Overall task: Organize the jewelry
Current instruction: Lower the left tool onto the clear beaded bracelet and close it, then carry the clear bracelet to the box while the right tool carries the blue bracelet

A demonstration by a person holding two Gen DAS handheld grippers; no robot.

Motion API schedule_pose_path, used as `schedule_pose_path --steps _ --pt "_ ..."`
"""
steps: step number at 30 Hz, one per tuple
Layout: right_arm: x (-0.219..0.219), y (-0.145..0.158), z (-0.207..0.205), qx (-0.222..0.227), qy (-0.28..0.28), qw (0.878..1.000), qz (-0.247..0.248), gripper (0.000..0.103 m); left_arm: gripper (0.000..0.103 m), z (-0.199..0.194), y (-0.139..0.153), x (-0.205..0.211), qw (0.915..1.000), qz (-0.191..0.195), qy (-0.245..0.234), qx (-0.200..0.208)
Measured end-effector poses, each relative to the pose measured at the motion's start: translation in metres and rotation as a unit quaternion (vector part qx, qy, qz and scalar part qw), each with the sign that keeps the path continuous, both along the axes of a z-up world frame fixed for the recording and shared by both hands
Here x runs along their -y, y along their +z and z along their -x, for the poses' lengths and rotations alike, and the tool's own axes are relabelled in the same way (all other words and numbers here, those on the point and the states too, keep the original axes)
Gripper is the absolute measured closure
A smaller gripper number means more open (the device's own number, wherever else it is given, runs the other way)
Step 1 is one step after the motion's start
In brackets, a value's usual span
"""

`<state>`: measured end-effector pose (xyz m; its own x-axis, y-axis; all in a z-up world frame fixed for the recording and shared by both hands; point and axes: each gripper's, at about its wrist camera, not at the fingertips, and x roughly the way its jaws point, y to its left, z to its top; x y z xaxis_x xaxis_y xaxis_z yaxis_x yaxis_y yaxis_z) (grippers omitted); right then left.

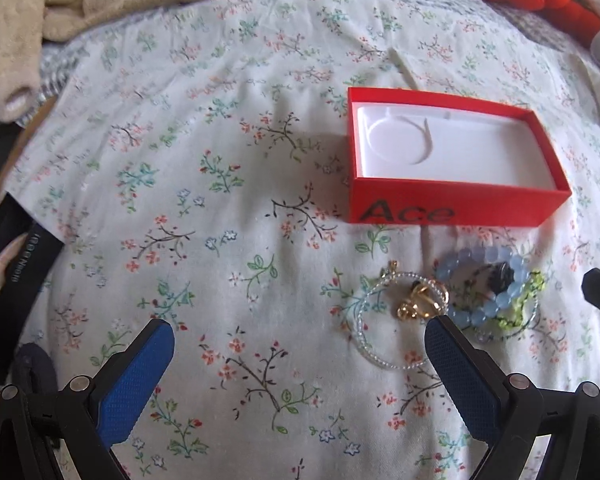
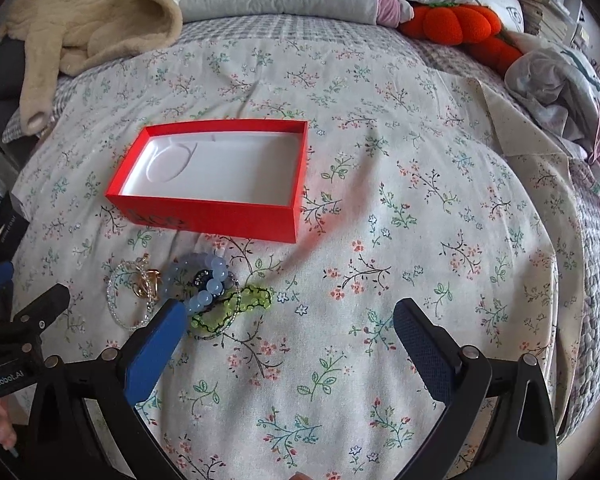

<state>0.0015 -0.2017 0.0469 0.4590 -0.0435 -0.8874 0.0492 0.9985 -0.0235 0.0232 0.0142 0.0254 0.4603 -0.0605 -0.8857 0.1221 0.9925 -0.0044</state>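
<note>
Red cardboard made up one open box [image 2: 204, 216]; four jewelry pieces [image 2: 188, 292] lay clustered before it, just beyond the spread right gripper [image 2: 288, 320]; the left gripper [image 1: 300, 336] gaped too.

Red box [image 2: 220, 216] with white lining, pale-blue bead bracelet [image 2: 204, 284], green bracelet [image 2: 240, 304], floral bedspread [image 2: 420, 220].

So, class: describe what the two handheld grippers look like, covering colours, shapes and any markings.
The left gripper and right gripper match. Each has two black angular linkage arms joined by round silver pivot pins. The fingers are flat, tapered pads covered in blue dotted rubber. The right wrist view also shows white "GenRobot.AI" lettering on the left gripper's black body. No cables or sleeves show.
</note>
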Motion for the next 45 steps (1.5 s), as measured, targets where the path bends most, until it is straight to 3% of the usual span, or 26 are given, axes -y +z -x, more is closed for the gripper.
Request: schedule_pose_path --steps 5,7,11,15,19,26,30,32,35,39,45 --pt "0.014 -0.006 -0.016 -0.031 -0.005 0.997 -0.067 0.0 0.007 -0.017 -0.019 -0.006 0.997 0.06 -0.026 -0.041" --pt "0.016 -0.009 -0.021 -0.034 0.0 0.996 -0.086 0.002 0.016 -0.02 -0.031 -0.011 0.9953 0.077 -0.021 -0.056" --pt "0.018 -0.02 -0.027 -0.049 0.013 0.992 -0.119 0.016 0.024 -0.027 -0.036 -0.015 0.9916 0.108 -0.034 -0.062" --pt "0.019 -0.03 -0.033 -0.066 0.021 0.985 -0.16 0.037 0.045 -0.035 -0.043 -0.017 0.9867 0.135 -0.041 -0.081" --pt "0.012 -0.036 -0.039 -0.07 0.036 0.982 -0.174 0.048 0.07 -0.041 -0.052 -0.011 0.9844 0.136 -0.049 -0.101" --pt "0.0 -0.044 -0.052 -0.072 0.042 0.979 -0.186 0.074 0.071 -0.047 -0.061 0.001 0.9829 0.134 -0.062 -0.11" --pt "-0.002 -0.052 -0.06 -0.083 0.039 0.978 -0.189 0.082 0.072 -0.054 -0.067 0.009 0.9835 0.127 -0.062 -0.113" --pt "-0.003 -0.056 -0.062 -0.087 0.038 0.977 -0.19 0.084 0.076 -0.053 -0.067 0.011 0.9839 0.123 -0.064 -0.113" --pt "-0.001 -0.056 -0.063 -0.088 0.038 0.975 -0.198 0.091 0.096 -0.054 -0.068 0.014 0.9837 0.121 -0.066 -0.116" --pt "-0.003 -0.054 -0.062 -0.088 0.043 0.976 -0.195 0.091 0.102 -0.053 -0.067 0.017 0.9836 0.119 -0.07 -0.116" --pt "-0.004 -0.039 -0.055 -0.068 0.043 0.978 -0.194 0.091 0.103 -0.042 -0.051 0.02 0.9843 0.123 -0.076 -0.101"
